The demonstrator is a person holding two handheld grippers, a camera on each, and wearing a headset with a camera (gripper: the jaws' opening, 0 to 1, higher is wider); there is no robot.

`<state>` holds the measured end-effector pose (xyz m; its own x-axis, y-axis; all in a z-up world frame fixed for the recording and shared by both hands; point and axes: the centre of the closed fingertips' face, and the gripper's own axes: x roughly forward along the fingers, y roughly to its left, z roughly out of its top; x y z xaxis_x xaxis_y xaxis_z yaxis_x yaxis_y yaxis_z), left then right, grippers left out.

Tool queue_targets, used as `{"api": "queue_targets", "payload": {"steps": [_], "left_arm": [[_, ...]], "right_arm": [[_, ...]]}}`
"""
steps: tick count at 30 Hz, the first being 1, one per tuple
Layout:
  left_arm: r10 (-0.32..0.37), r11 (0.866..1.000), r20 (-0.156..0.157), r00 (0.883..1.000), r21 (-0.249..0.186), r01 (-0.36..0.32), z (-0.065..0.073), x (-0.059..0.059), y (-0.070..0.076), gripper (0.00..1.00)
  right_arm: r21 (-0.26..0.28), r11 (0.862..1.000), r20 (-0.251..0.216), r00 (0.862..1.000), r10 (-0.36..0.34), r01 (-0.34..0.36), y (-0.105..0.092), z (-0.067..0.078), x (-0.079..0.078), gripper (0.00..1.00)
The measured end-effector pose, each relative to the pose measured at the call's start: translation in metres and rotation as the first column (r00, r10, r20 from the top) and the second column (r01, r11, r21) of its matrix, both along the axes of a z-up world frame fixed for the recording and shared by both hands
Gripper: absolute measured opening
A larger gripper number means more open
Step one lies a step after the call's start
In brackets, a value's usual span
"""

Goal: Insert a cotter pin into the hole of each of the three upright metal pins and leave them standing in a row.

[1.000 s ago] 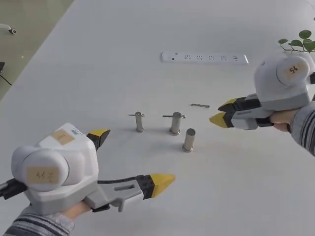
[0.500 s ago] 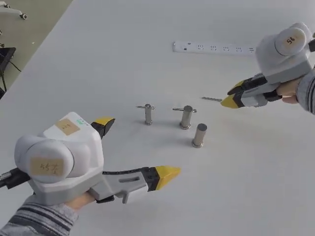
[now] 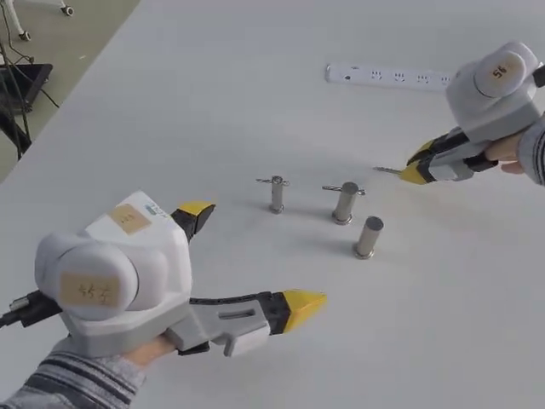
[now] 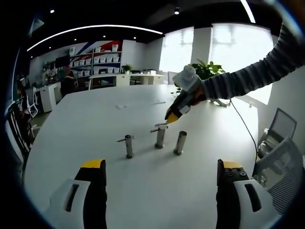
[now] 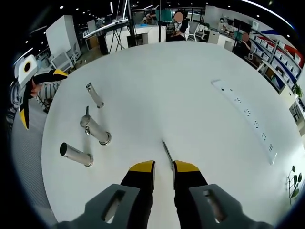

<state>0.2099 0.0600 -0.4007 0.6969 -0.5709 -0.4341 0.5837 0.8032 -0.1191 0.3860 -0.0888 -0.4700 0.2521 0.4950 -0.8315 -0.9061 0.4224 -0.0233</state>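
Three upright metal pins stand on the white table. The left pin (image 3: 277,194) and the middle pin (image 3: 344,203) each carry a cotter pin through the top. The right pin (image 3: 369,237) has none. A loose cotter pin (image 3: 387,170) lies flat on the table beyond them. My right gripper (image 3: 415,172) is low over its near end. In the right gripper view the jaws (image 5: 164,167) are narrowly open, with the cotter pin (image 5: 167,152) running into the gap. My left gripper (image 3: 251,260) hovers wide open, short of the pins, with nothing in it.
A white power strip (image 3: 387,77) lies at the far side of the table. A potted plant (image 4: 205,71) stands past the right gripper. Bare tabletop (image 3: 443,324) surrounds the pins. The table's left edge (image 3: 77,128) drops to the floor.
My right gripper has come down and in to the near end of the loose cotter pin, with its jaws narrower. The left gripper stays open in place. The head camera has shifted.
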Motion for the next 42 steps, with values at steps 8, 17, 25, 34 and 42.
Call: {"api": "queue_targets", "payload": {"steps": [8, 17, 25, 34, 42], "left_arm": [[0.002, 1.000, -0.011, 1.000, 0.000, -0.002, -0.005, 0.002, 0.003, 0.95], [0.002, 1.000, -0.011, 1.000, 0.000, -0.002, -0.005, 0.003, 0.004, 0.93], [0.002, 1.000, -0.013, 1.000, 0.005, -0.001, -0.006, 0.002, 0.005, 0.93], [0.002, 1.000, -0.024, 1.000, 0.008, -0.002, -0.009, 0.001, 0.005, 0.91], [-0.017, 1.000, -0.027, 0.999, 0.001, 0.017, -0.006, 0.002, 0.000, 0.83]], "right_arm": [[-0.047, 0.999, -0.028, 1.000, -0.006, 0.005, -0.006, -0.010, 0.010, 0.07], [-0.091, 0.995, -0.055, 0.998, 0.027, -0.032, -0.008, -0.017, 0.009, 0.02], [-0.157, 0.980, -0.027, 0.992, 0.123, -0.126, -0.008, -0.018, 0.012, 0.00], [-0.233, 0.938, 0.014, 0.964, 0.267, -0.256, -0.007, -0.022, 0.017, 0.00], [-0.219, 0.944, 0.102, 0.956, 0.274, -0.247, -0.010, -0.013, 0.022, 0.00]]}}
